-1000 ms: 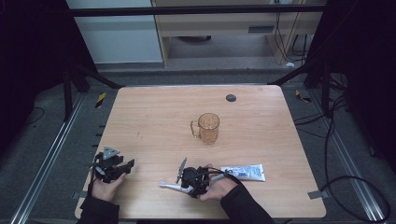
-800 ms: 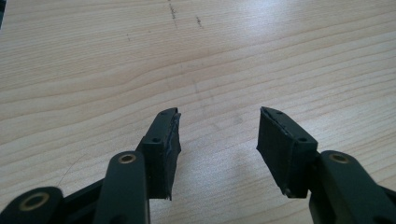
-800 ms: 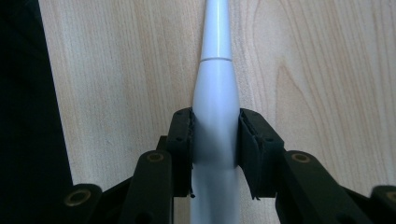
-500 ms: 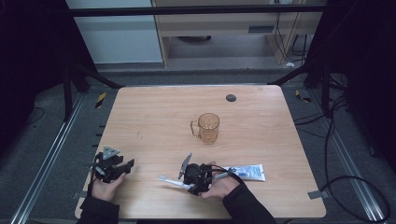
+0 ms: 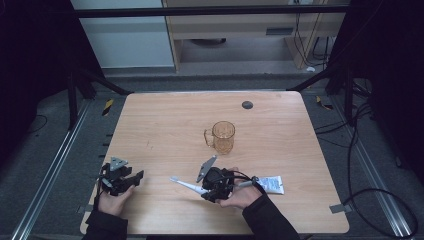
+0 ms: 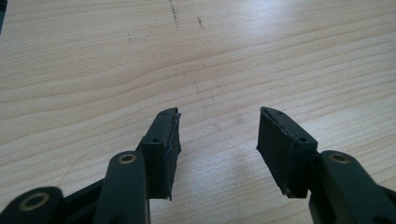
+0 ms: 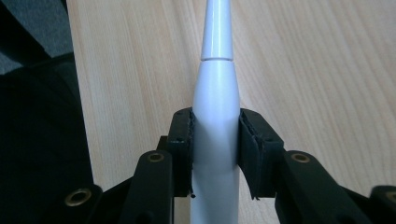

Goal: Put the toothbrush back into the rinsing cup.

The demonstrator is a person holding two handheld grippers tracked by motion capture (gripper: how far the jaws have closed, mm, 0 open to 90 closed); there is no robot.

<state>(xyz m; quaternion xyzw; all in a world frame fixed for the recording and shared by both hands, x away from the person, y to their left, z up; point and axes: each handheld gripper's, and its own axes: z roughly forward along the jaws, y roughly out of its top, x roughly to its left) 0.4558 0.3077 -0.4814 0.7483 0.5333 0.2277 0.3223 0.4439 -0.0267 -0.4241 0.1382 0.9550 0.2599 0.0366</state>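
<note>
right gripper [image 7: 215,154], fingers clamping white toothbrush handle [image 7: 215,98]

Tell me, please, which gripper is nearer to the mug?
Right. The right gripper sits just in front of the mug; the left gripper lies off by the table's near-left corner.

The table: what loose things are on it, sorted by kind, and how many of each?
Glass mug: 1
White toothbrush, clamped in the right tool: 1
Toothpaste tube: 1
Small dark round disc: 1
Total: 4
The left tool is open and holds nothing.
</note>
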